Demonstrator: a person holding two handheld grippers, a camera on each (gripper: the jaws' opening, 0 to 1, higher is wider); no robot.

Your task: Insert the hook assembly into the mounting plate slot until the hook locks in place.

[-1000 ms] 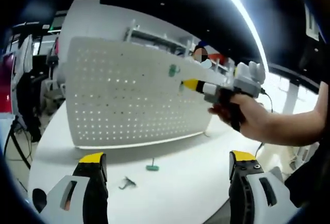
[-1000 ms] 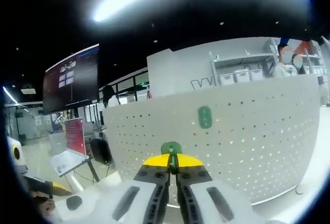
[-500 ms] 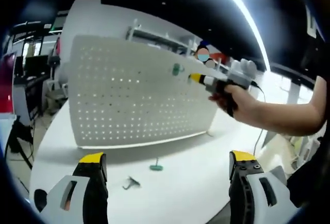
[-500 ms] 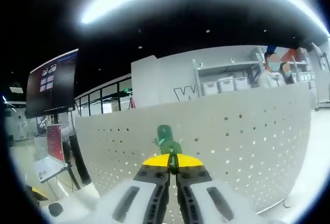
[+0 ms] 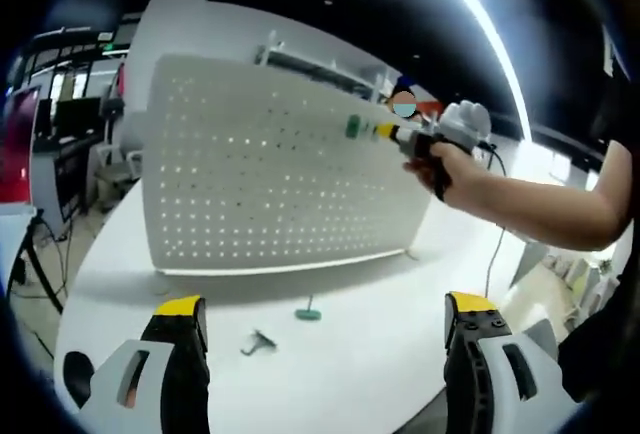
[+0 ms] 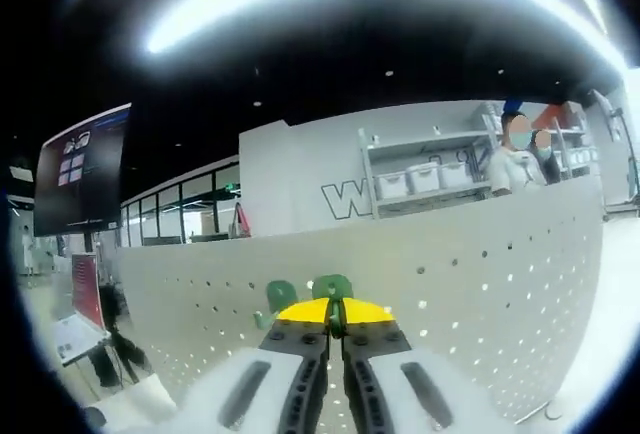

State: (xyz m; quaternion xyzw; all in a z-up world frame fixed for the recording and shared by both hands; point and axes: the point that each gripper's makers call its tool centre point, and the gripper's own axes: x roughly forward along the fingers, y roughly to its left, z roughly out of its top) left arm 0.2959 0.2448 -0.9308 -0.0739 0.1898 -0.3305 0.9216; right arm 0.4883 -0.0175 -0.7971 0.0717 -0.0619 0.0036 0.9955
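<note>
The white perforated mounting plate (image 5: pixel 270 189) stands upright on the white table (image 5: pixel 370 354). My right gripper (image 6: pixel 335 312) is shut on a green hook assembly (image 6: pixel 332 287), whose tip is at the plate's (image 6: pixel 470 284) upper part. Another green hook (image 6: pixel 280 296) sits on the plate just to its left. From the left gripper view, a hand holds the right gripper (image 5: pixel 385 131) high against the plate, green piece (image 5: pixel 352 126) at its tip. My left gripper (image 5: pixel 325 306) hangs open over the table's near side, holding nothing.
A loose green hook (image 5: pixel 308 311) and a small metal hook (image 5: pixel 258 342) lie on the table in front of the plate. Shelving with bins (image 6: pixel 425 179) and people stand behind the plate. A dark screen (image 6: pixel 80 169) hangs at the far left.
The right gripper has carried its green hook up and in toward the plate's top. In its view the hook on the plate has slid from above to just left of the held one.
</note>
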